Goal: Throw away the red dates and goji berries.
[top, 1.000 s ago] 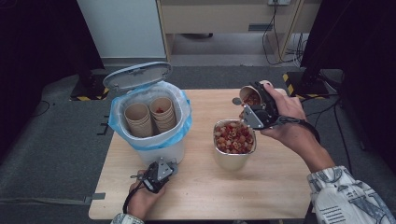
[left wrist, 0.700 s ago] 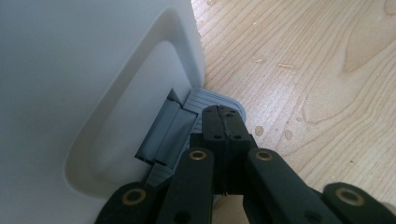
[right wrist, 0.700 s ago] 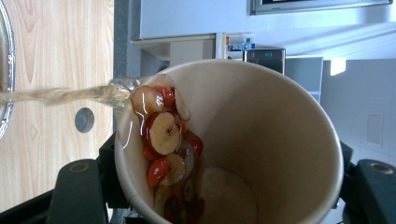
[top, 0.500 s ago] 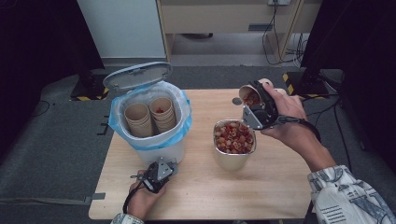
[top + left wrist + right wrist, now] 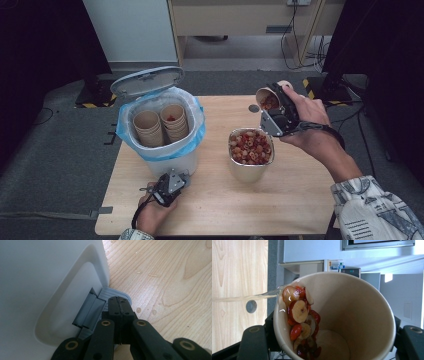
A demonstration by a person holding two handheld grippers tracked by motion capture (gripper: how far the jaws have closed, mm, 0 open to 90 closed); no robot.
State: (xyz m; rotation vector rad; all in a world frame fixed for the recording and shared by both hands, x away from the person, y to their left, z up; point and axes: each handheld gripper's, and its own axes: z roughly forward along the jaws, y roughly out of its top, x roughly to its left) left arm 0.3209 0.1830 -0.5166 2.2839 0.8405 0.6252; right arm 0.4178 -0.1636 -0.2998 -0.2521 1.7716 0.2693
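Counter (image 5: 300,200): white bin (image 5: 165,150) at left edge, base hidden behind left hand-held gripper (image 5: 120,305), jaws together on pedal (image 5: 110,293). Metal cup (image 5: 251,155) mid-counter. Right hand-held gripper (image 5: 274,107) clamps tilted paper cup (image 5: 352,315), fruit slices (image 5: 299,315) spilling; jaw tips hidden.

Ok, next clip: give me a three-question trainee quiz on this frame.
1. True or false: the paper cup in the right claw is tipped on its side.
2. What does the left claw press? A) the bin pedal B) the metal container C) a cup stack
3. How many cup stacks stand in the lined bin?

Key: 1 true; 2 A; 3 two.
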